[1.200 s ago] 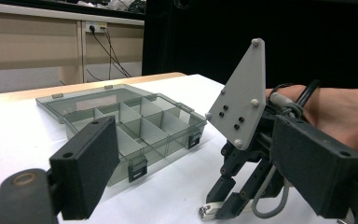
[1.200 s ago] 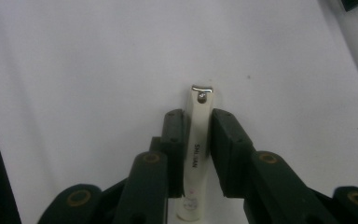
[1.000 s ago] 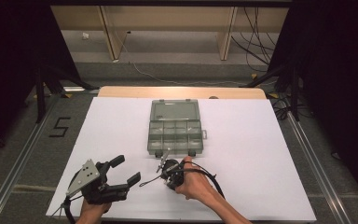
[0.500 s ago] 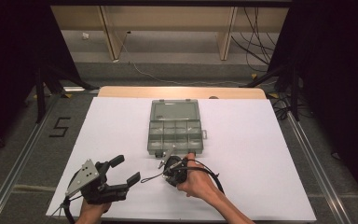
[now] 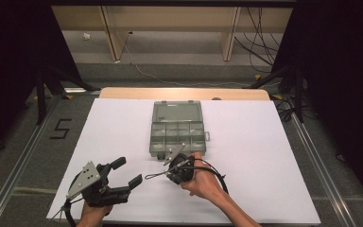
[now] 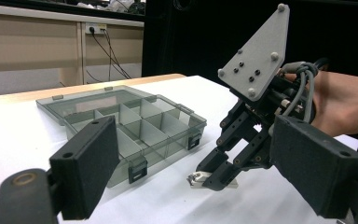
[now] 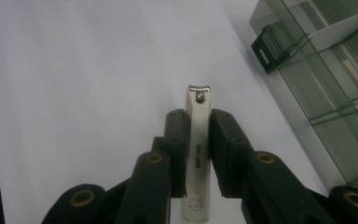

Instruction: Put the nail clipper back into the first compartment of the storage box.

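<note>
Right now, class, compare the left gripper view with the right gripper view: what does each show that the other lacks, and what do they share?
Left gripper view alone: the left gripper with its jaws wide open and nothing between them, the right gripper's grey plate, a hand, and the whole box with its lid open and its dividers. Right gripper view alone: printed lettering along the nail clipper and its pin near the tip. Both: the right gripper shut on the nail clipper, a latched corner of the box, and the white table.
</note>
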Available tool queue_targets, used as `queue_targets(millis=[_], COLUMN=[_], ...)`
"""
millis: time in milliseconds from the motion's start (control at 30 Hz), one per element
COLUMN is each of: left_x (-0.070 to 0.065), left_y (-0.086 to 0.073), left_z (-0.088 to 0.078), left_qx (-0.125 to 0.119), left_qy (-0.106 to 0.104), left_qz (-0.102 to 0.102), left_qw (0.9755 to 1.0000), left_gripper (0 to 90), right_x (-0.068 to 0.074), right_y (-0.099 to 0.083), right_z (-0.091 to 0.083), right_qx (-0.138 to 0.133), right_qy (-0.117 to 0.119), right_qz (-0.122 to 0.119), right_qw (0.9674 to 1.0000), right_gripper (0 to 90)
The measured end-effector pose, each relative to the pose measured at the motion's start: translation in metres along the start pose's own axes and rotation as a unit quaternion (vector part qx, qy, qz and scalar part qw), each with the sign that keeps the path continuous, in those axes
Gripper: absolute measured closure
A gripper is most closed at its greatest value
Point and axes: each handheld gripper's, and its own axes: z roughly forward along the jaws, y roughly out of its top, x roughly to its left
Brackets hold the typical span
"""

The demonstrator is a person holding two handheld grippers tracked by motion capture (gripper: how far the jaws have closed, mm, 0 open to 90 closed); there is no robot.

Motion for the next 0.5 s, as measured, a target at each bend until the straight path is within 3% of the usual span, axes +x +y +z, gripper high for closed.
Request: queue_targets(millis=[200, 500], left_x=[0.0, 0.0], left_y=[0.0, 0.0], left_z=[0.0, 0.001], left_qx=[0.0, 0.001], left_qy=[0.001, 0.002], left_qz=[0.002, 0.002], left_qw=[1.0, 1.0], left_gripper=[15.1, 15.1], right_x=[-0.005, -0.023], right_y=[0.002, 0.009], right_z=[-0.006, -0.015], right_qx=[-0.032, -0.09], right_qy=[-0.009, -0.033], right_qz=[0.01, 0.04], right_qw=[0.9994, 0.9945], right_gripper=[77.1, 77.1])
